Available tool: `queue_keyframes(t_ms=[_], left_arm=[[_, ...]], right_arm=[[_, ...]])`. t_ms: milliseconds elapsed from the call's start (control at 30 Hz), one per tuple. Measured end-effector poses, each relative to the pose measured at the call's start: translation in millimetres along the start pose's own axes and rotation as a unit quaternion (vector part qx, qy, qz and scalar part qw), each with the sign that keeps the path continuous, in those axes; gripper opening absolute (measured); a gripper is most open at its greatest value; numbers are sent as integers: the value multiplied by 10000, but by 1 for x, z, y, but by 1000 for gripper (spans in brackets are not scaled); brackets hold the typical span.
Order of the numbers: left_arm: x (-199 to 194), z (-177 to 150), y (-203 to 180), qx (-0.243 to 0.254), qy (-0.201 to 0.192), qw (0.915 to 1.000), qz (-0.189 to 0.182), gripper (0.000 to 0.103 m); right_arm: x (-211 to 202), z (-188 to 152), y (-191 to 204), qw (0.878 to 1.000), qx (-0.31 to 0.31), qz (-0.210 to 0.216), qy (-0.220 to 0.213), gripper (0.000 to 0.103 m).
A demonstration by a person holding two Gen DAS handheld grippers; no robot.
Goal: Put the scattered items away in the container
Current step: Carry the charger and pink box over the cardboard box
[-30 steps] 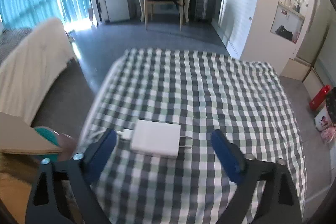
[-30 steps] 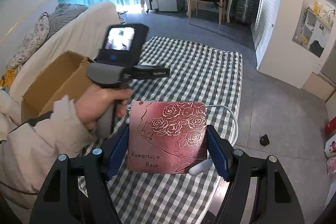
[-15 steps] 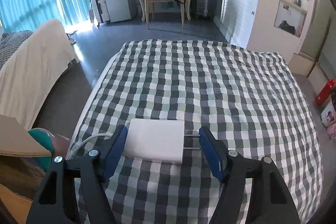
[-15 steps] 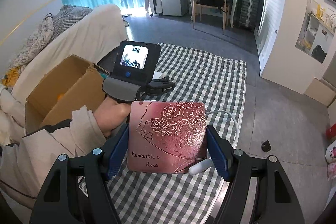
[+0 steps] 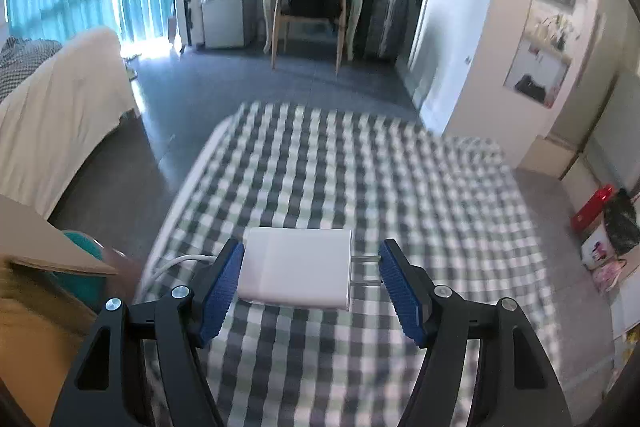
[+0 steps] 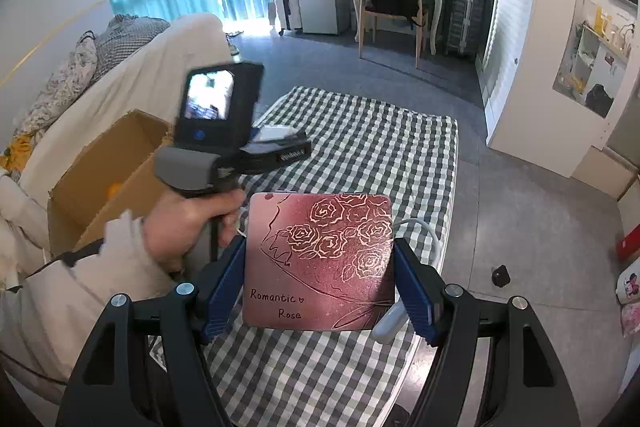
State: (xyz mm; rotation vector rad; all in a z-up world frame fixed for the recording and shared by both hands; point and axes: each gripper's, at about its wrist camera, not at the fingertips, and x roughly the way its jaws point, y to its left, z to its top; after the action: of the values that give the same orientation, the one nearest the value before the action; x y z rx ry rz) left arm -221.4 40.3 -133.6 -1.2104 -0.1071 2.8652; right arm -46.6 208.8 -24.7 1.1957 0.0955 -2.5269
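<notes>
My left gripper [image 5: 310, 283] is shut on a white charger [image 5: 296, 275]; its prongs touch the right pad and its white cable [image 5: 176, 263] trails left. It is held above the checked cloth [image 5: 360, 179]. My right gripper [image 6: 320, 283] is shut on a pink "Romantic Rose" tin [image 6: 318, 261] above the cloth's near end. The open cardboard box [image 6: 108, 179] stands left of the table; its flap [image 5: 44, 247] shows at the lower left of the left wrist view. The left gripper [image 6: 224, 147] shows in the right wrist view, raised in a hand beside the box.
A white cable with a plug [image 6: 400, 307] lies under the tin at the table's right edge. A covered sofa [image 6: 152, 83] stands behind the box. A chair and desk [image 6: 394, 7] stand at the far wall. A small black object [image 6: 500, 275] lies on the floor.
The left gripper closed around the charger and lifted it off the cloth, rising and tilting. The right gripper kept hold of the tin and stayed about where it was.
</notes>
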Motion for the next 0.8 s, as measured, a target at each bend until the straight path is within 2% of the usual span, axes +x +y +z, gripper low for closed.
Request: queue_keyframes(t_ms=[267,533,667,800], left_arm=[[-104,27,15,-110,-754,9968,-230,70],[-219,64,48,-209,-1613,9860,-371,70],[-276,76,73,-166,-2106,9774,-116,70],[-328,73,111,-135,-2482,9682,279,70]], right_arm=[[-17,3,21,9997,-147,86,-180,71],[-42,13,57,9979,-441,199,-427,71],[-52,25,86,9951,-701,383,-575,71],[-58,36,122,9910,-984,556,-713,71]])
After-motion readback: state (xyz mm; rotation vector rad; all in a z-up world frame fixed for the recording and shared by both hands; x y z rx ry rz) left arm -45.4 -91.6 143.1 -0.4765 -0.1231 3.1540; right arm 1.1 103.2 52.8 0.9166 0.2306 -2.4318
